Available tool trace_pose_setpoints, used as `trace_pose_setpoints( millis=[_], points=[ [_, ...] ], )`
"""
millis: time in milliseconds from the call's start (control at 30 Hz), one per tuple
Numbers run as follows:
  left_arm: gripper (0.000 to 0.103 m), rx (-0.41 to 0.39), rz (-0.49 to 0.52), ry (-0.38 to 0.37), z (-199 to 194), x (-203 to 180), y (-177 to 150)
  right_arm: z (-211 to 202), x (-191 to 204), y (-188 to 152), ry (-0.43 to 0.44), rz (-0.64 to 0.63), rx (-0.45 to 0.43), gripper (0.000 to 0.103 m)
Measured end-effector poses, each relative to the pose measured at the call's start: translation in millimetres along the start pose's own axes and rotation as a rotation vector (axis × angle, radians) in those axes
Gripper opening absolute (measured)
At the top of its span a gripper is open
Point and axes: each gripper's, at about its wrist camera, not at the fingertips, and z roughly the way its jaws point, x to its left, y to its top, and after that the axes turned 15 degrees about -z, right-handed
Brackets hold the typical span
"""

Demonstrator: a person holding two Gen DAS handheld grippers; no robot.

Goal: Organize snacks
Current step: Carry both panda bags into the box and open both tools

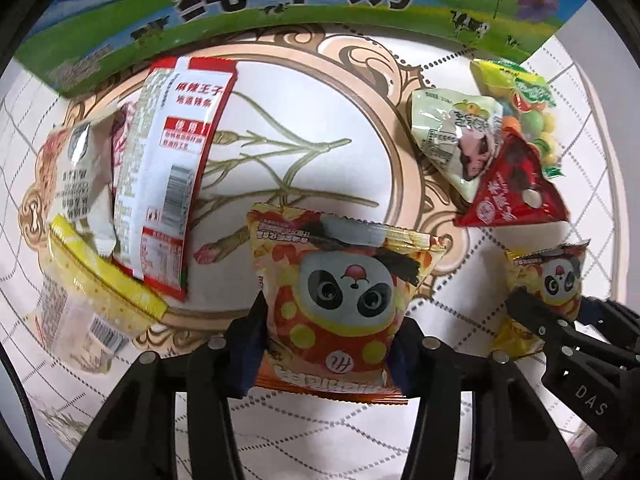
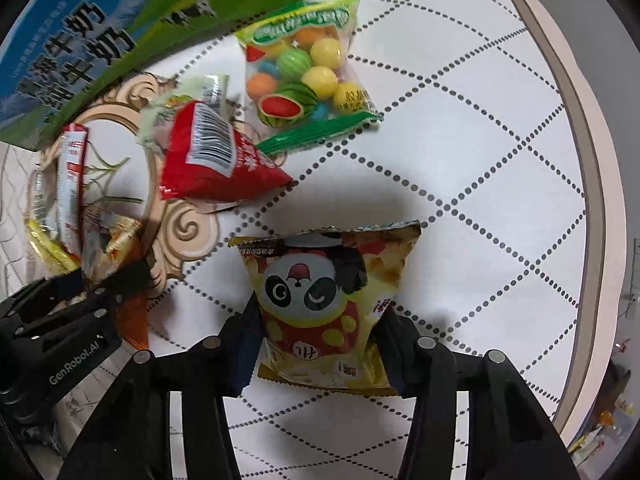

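My left gripper (image 1: 326, 340) is shut on an orange panda snack bag (image 1: 340, 300) held just above the table. My right gripper (image 2: 318, 344) is shut on a yellow panda snack bag (image 2: 324, 300); that bag also shows in the left wrist view (image 1: 548, 284) at the right, with the right gripper's fingers (image 1: 532, 312) on it. The left gripper (image 2: 96, 292) shows at the left of the right wrist view, holding the orange bag (image 2: 120, 248). Beyond lie a red triangular pack (image 2: 216, 156), a pale green triangular pack (image 1: 456, 136) and a bag of fruit gum balls (image 2: 308, 72).
A milk carton box (image 1: 280, 8) stands at the back. A red-and-white spicy strip pack (image 1: 176, 168), a white pack (image 1: 80, 168) and a yellow-topped clear pack (image 1: 92, 292) lie at the left. The round table's rim (image 2: 592, 184) curves at the right.
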Motion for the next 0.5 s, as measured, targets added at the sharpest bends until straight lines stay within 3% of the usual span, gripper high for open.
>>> trace_pose_setpoints(
  millis=[267, 367, 500],
  points=[
    [0.047, -0.007, -0.048, -0.143, -71, 8, 2, -60, 9, 2, 0.198, 0.011, -0.081, 0.05],
    [0.047, -0.06, -0.069, -0.219, -121, 9, 20, -101, 13, 10, 0.251, -0.015, -0.143, 0.05],
    [0.047, -0.129, -0.081, -0.273, -171, 18, 66, -152, 29, 47, 0.292, -0.048, -0.24, 0.05]
  ],
)
